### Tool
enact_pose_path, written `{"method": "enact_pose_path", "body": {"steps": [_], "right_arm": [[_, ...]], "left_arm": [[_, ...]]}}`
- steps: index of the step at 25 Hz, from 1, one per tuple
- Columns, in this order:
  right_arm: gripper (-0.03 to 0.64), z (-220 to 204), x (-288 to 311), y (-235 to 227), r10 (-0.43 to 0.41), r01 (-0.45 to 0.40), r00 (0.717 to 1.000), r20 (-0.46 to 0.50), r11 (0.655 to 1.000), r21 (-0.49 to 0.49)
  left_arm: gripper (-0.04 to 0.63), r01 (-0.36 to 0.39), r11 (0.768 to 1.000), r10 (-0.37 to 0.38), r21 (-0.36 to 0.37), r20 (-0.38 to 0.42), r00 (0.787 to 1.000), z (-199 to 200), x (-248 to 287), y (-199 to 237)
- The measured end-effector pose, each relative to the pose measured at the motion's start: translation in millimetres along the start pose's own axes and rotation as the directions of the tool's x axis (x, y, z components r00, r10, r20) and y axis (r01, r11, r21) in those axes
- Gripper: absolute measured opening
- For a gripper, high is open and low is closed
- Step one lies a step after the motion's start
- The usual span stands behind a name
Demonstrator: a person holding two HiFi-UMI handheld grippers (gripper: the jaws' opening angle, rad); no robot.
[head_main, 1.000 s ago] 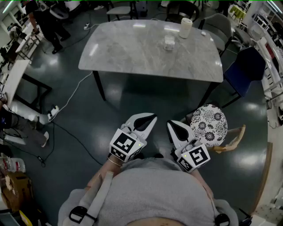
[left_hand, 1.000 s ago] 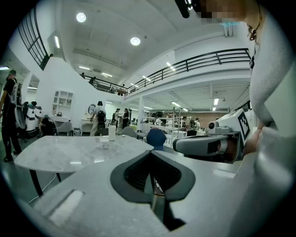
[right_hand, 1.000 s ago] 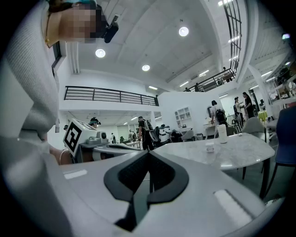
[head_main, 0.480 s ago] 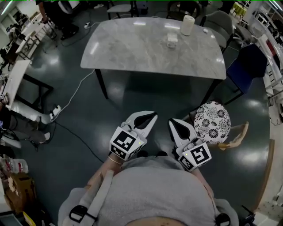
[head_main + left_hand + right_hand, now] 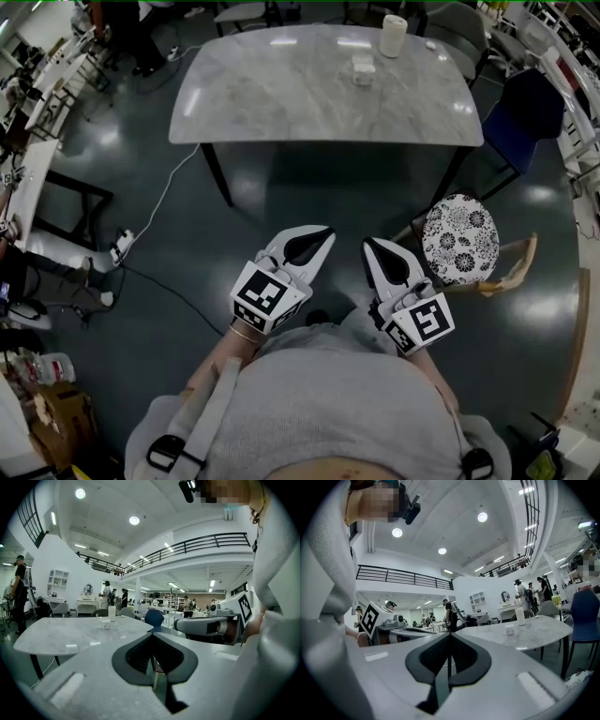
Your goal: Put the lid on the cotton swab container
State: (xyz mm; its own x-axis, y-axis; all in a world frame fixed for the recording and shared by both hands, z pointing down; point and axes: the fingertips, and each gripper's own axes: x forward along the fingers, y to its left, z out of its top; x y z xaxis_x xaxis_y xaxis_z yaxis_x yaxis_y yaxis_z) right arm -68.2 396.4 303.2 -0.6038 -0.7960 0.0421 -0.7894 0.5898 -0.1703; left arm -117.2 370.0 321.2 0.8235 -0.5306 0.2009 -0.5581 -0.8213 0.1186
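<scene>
Left gripper (image 5: 322, 236) & right gripper (image 5: 369, 247) were held at the waist, jaws pressed together, empty. Prob. a carry pose w/ nothing yet in reach. What looked like the cotton swab container (image 5: 362, 71) sat well apart, on the table (image 5: 281, 103) far side.

The head view looks steeply down onto the near left gripper (image 5: 326, 232) and right gripper (image 5: 367, 243), while both gripper views face roughly level toward the distant bench (image 5: 281, 94) all three share.

One table (image 5: 281, 98), one floral stool (image 5: 459, 251), two tongs (image 5: 328, 232) (image 5: 367, 244)
</scene>
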Motion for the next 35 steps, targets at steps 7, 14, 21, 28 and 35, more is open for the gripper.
{"method": "enact_pose_path", "body": {"steps": [7,14,21,28,35], "right_arm": [[0.003,-6.1,-2.9,-7.3,-0.062,0.062,0.998,-0.001,0.998,0.023],[0.003,-10.2,7.6,-30.9,-0.085,0.084,0.996,0.008,0.996,0.039],[0.003,0.3,37.2,-91.5,-0.064,0.064,0.998,0.000,0.996,0.067],[0.002,32.7,79.2,-166.8,-0.003,0.002,1.000,0.012,0.998,0.061],[0.002,39.9,108.3,-220.5,0.059,-0.059,0.998,0.002,0.995,0.077]], "left_arm": [[-0.002,0.022,1.000,-0.023,-0.020,-0.017,1.000,-12.7,1.2,3.7],[-0.002,0.021,0.999,-0.022,-0.025,-0.029,0.999,-16.6,25.8,17.0],[-0.002,0.002,1.000,-0.003,-0.031,-0.049,0.999,-4.8,83.2,52.8],[-0.002,-0.036,0.999,0.036,0.015,-0.003,0.999,43.5,154.9,89.2],[-0.002,-0.088,0.996,0.088,0.002,0.008,0.996,57.0,204.5,122.6]]}}
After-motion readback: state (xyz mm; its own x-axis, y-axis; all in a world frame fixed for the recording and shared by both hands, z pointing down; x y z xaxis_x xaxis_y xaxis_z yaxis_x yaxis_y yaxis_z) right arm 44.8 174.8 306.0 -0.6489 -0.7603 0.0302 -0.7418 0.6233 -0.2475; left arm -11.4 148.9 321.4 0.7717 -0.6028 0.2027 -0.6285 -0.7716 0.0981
